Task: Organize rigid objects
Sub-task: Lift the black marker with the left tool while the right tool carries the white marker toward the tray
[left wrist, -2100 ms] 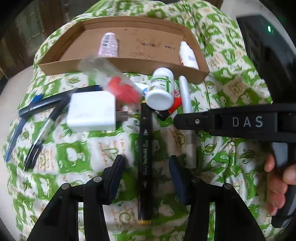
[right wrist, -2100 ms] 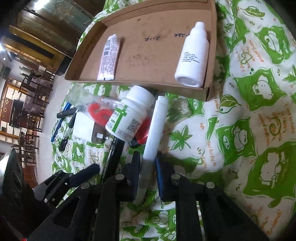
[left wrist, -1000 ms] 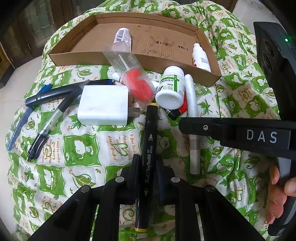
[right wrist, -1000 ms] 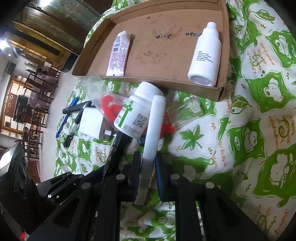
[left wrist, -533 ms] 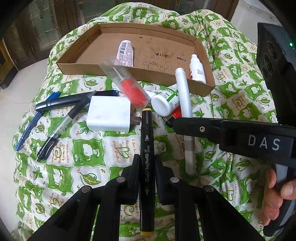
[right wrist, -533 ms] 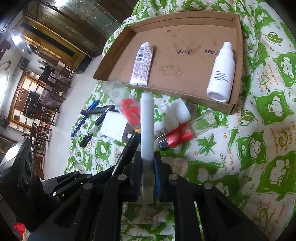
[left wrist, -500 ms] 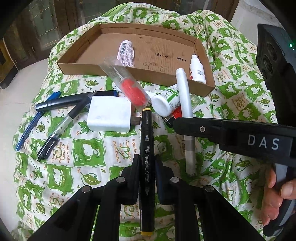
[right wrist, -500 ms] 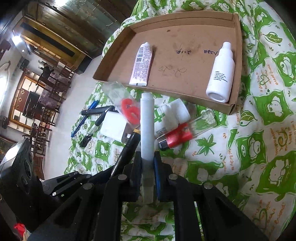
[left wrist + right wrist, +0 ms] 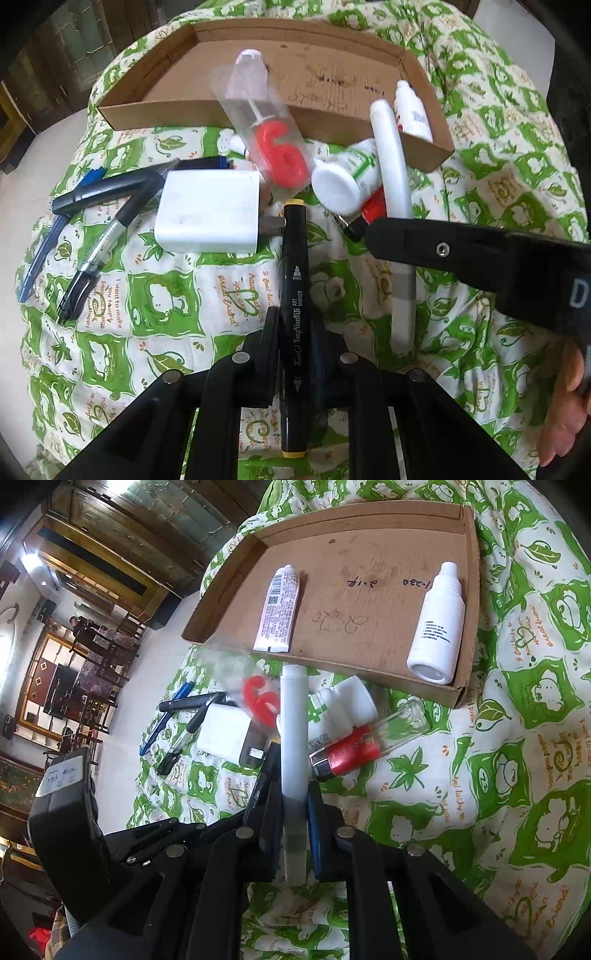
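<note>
Just short of the cardboard tray (image 9: 469, 602), each hand-held gripper pinches a pen: the left (image 9: 293, 328) a black marker (image 9: 294, 266), the right (image 9: 293, 812) a white pen (image 9: 293, 720). Both look lifted for carrying; next they need setting down inside, beside the white bottle (image 9: 437, 627) and tube (image 9: 279, 609).

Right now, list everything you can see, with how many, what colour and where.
tray: 1, brown cardboard, far side of cloth
tube: 1, white, in tray, left
dropper bottle: 1, white, in tray, right
pill bottle: 1, white and green, before tray
vial: 1, clear with red, beside pill bottle
candle pack: 1, clear, red 6, against tray wall
charger: 1, white, cloth centre
pens: about 3, black and blue, left
cloth: 1, green and white
marker: 1, black, in left gripper
white pen: 1, in right gripper
</note>
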{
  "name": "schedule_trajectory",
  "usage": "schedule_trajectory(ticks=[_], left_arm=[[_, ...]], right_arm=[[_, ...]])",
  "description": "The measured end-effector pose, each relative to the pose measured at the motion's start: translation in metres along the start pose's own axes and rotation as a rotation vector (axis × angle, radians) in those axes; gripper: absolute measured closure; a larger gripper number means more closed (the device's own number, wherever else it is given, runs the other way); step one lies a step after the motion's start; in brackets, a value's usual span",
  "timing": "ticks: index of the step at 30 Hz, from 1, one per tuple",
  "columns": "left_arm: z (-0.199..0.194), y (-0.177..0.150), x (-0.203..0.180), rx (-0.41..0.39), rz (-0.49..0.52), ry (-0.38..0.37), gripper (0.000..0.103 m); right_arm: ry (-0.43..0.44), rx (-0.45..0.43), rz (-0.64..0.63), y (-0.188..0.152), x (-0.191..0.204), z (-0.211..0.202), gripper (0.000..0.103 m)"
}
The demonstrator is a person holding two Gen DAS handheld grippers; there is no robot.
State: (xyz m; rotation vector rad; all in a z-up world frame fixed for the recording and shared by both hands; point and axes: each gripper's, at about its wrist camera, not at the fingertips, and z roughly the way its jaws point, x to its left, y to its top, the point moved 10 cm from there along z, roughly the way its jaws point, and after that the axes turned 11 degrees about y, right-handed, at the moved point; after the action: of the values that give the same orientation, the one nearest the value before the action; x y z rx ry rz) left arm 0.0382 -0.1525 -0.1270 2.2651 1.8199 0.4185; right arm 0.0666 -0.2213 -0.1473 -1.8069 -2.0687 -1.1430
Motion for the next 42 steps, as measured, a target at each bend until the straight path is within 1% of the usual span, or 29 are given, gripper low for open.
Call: schedule_trajectory(ticks=[6, 11, 14, 18, 31, 38, 42], left_arm=[[-0.021, 0.007, 0.009, -0.039, -0.065, -0.065, 0.089], [-0.046, 0.016, 0.016, -0.088, -0.091, -0.096, 0.089], [-0.054, 0.023, 0.017, -0.11, -0.106, -0.109, 0.089], [-0.063, 0.028, 0.021, -0.129, -0.121, -0.114, 0.089], [-0.071, 0.035, 0.028, -0.156, -0.138, -0.111, 0.089], [-0.078, 0.051, 0.039, -0.181, -0.161, -0.115, 0.089], [-0.082, 0.059, 0.043, -0.197, -0.162, -0.114, 0.089]], right_arm=[[0.027, -0.018, -0.011, 0.002, 0.005, -0.005, 0.091], [0.037, -0.025, -0.005, 0.003, 0.005, -0.008, 0.091], [0.043, -0.035, -0.005, 0.004, 0.006, -0.012, 0.091], [0.05, -0.05, -0.007, 0.006, 0.006, -0.018, 0.091], [0.056, -0.067, -0.01, 0.007, 0.009, -0.024, 0.091], [0.053, -0.112, -0.024, 0.014, 0.012, -0.038, 0.091], [0.06, -0.118, -0.012, 0.014, 0.01, -0.041, 0.091]])
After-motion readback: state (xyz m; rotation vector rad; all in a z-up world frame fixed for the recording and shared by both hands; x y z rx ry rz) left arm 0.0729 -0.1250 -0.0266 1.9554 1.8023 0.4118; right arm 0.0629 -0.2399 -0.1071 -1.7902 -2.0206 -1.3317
